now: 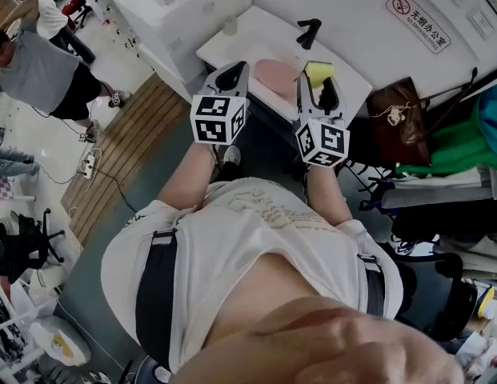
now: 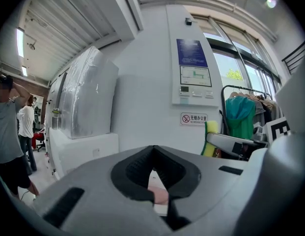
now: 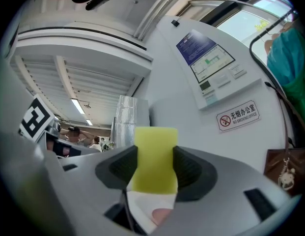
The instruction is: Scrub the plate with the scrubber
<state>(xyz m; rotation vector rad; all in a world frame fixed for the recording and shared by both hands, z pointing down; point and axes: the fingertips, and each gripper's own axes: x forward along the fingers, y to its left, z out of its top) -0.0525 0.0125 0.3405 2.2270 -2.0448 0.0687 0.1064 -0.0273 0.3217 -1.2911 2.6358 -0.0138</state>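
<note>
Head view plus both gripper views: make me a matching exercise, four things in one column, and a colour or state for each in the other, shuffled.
Things:
1. scrubber
2. plate
3. left gripper
4. bag

Colour or state:
A. brown
B. pink, lying on the white table
C. jaws shut, nothing between them
D. yellow, clamped in the right gripper

Pairs: 1-D, 2-B, 3-C, 4-A

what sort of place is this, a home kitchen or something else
Probably an office or test space, not a home: a no-smoking office sign, a plastic-wrapped appliance, and a white counter with a black tap.
</note>
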